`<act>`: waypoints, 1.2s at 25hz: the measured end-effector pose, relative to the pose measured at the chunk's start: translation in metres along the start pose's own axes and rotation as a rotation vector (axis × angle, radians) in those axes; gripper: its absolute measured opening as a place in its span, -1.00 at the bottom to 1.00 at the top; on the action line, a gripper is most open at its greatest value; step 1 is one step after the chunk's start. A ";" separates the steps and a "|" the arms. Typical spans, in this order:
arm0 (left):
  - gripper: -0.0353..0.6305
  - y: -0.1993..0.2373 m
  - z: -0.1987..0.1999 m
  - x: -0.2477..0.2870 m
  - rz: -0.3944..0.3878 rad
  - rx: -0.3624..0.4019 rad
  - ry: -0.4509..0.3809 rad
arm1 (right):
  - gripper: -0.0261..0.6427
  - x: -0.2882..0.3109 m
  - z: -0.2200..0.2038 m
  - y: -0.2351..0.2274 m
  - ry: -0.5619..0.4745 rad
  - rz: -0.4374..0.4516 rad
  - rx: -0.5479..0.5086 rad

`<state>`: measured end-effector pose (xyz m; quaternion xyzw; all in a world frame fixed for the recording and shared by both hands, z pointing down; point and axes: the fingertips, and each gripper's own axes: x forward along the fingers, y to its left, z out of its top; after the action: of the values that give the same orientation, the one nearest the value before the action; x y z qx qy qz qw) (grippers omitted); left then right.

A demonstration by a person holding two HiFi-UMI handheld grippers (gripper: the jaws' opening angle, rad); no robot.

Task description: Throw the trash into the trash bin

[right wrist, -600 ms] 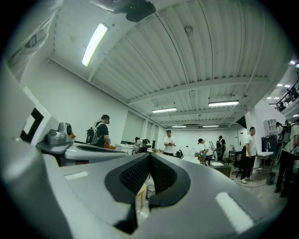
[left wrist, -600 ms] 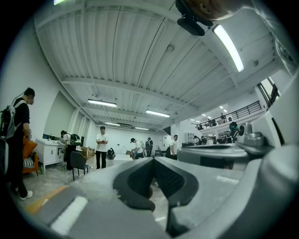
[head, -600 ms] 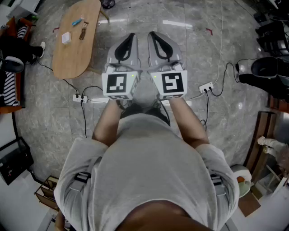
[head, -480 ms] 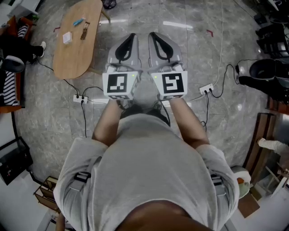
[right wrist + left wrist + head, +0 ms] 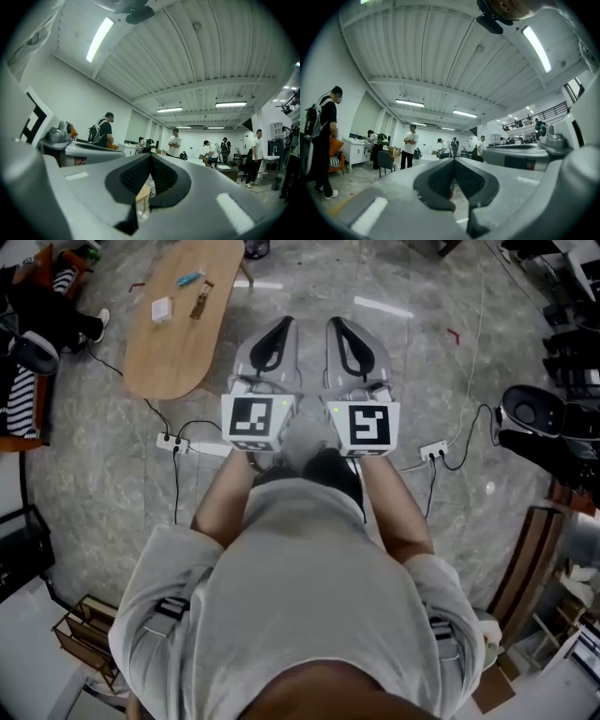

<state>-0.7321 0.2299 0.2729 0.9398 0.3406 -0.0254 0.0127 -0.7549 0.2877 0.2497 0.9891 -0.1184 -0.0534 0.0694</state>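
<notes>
Leftmost, oval wooden table (image 5: 173, 357): stands on the grey stone floor at upper left, well apart from both grippers.
Loose bits on the table: white square piece (image 5: 161, 308), blue piece (image 5: 188, 279) and brown piece (image 5: 200, 300) lie near its far end, none touching another.
Power strip (image 5: 172, 441): on the floor between table and person, cable attached.
Left gripper (image 5: 281, 324): held level ahead of the torso, jaws closed together, nothing between them.
Right gripper (image 5: 339, 324): just beside the left one, level, jaws likewise pressed together, empty.
Second power strip (image 5: 432, 450): on the floor at right, cord plugged in.
</notes>
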 end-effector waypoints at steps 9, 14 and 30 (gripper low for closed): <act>-0.84 0.102 -0.013 0.071 0.193 0.037 0.010 | -0.90 0.132 -0.021 -0.003 -0.038 0.188 0.016; -0.84 0.154 -0.011 0.138 0.293 0.037 0.027 | -0.90 0.211 -0.018 -0.023 -0.082 0.290 0.009; -0.84 0.335 -0.027 0.179 0.634 0.015 0.030 | -0.90 0.409 -0.041 0.011 -0.089 0.570 0.037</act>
<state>-0.3788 0.0884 0.2919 0.9995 0.0307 -0.0089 0.0078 -0.3569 0.1827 0.2548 0.9138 -0.3954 -0.0731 0.0582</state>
